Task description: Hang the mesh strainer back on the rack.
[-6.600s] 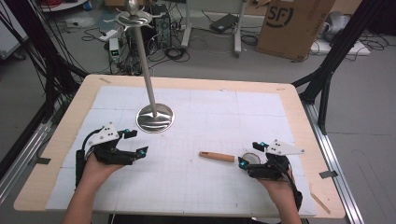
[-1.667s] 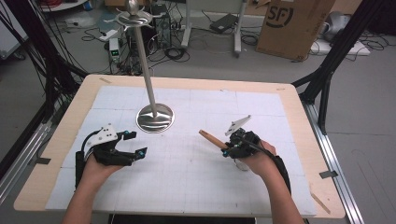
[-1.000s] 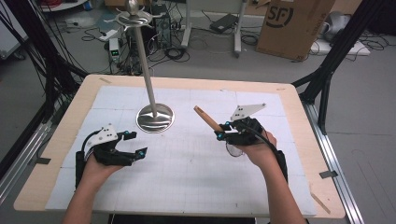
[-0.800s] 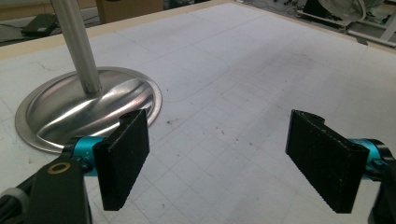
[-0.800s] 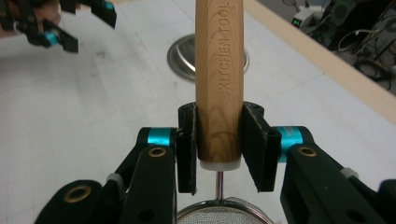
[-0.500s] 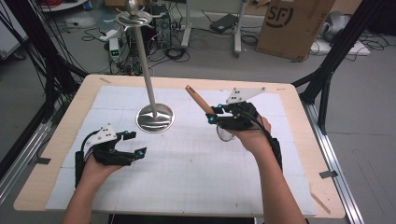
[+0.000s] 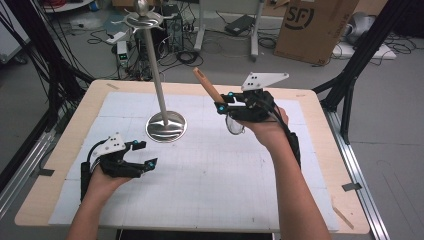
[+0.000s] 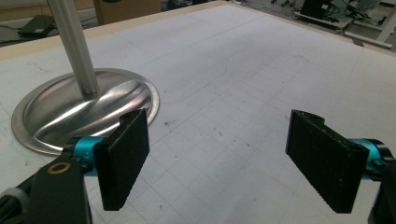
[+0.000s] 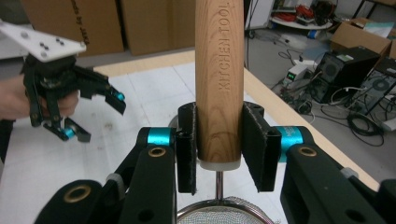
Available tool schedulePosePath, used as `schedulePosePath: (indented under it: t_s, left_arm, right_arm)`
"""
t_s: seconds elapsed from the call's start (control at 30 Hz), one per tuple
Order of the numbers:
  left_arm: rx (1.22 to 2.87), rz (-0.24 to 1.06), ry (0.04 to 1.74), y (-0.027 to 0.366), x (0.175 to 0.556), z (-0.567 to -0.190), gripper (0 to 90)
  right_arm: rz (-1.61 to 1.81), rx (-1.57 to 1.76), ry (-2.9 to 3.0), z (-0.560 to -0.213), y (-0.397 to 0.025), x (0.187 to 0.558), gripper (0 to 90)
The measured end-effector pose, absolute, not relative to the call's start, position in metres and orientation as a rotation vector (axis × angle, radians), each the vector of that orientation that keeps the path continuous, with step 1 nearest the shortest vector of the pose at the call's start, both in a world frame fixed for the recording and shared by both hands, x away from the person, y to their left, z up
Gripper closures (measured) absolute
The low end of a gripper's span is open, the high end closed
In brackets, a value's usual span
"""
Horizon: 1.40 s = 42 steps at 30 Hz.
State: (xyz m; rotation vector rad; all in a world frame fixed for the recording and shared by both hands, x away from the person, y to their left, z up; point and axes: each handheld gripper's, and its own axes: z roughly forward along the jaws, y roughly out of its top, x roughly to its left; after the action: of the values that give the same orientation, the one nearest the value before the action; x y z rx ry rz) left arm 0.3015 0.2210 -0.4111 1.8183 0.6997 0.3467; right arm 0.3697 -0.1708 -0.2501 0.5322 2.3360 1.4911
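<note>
A small mesh strainer [image 7: 234, 125] with a wooden handle [image 7: 207, 85] hangs in the air over the table's far middle. My right gripper [image 7: 222, 106] is shut on the handle's lower end [image 9: 219, 70], and the handle slants up and left toward the metal stand. The mesh bowl [image 9: 224, 215] sits just below the jaws. The stand has a round steel base [image 7: 166, 126], a tall pole [image 7: 155, 70] and hooks on top [image 7: 142, 17]. My left gripper [image 7: 146, 153] rests open on the white mat, near the base [image 8: 84, 112], nothing between its fingers [image 8: 123, 158].
A white gridded mat [image 7: 210, 190] covers the wooden table [image 7: 310, 107]. Cardboard boxes [image 7: 315, 25], cables and equipment lie on the floor beyond the far edge. Black frame posts [image 7: 360, 55] rise at the table's far right and left.
My right gripper picked the strainer up from the front right of the mat and carried it up and leftward toward the stand. The left gripper has stayed put.
</note>
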Motion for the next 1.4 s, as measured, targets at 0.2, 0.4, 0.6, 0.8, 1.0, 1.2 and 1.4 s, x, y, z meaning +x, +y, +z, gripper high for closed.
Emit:
schedulePosePath:
  t_s: [0.2,0.4,0.6,0.8,1.0,1.2,1.4]
  left_arm:
    - [1.817,0.344,0.695,0.221,0.302,-0.411,22.2]
    - [1.820,0.342,0.694,0.220,0.301,-0.411,22.2]
    - [1.821,0.336,0.689,0.219,0.302,-0.412,22.2]
    - [1.819,0.338,0.690,0.220,0.301,-0.411,22.2]
    - [1.815,0.329,0.683,0.218,0.301,-0.411,22.2]
    - [1.814,0.324,0.681,0.219,0.301,-0.411,22.2]
    - [1.804,0.321,0.682,0.219,0.301,-0.411,22.2]
  right_arm:
    - [1.507,0.473,2.361,-0.236,-0.166,0.374,67.9]
    - [1.501,0.429,2.361,-0.221,-0.158,0.379,67.9]
    - [1.504,0.403,2.347,-0.204,-0.149,0.387,67.9]
    - [1.492,0.396,2.334,-0.192,-0.136,0.394,67.9]
    - [1.494,0.396,2.315,-0.183,-0.124,0.402,67.9]
    - [1.508,0.405,2.316,-0.174,-0.116,0.409,67.9]
    - [1.499,0.412,2.308,-0.171,-0.111,0.415,67.9]
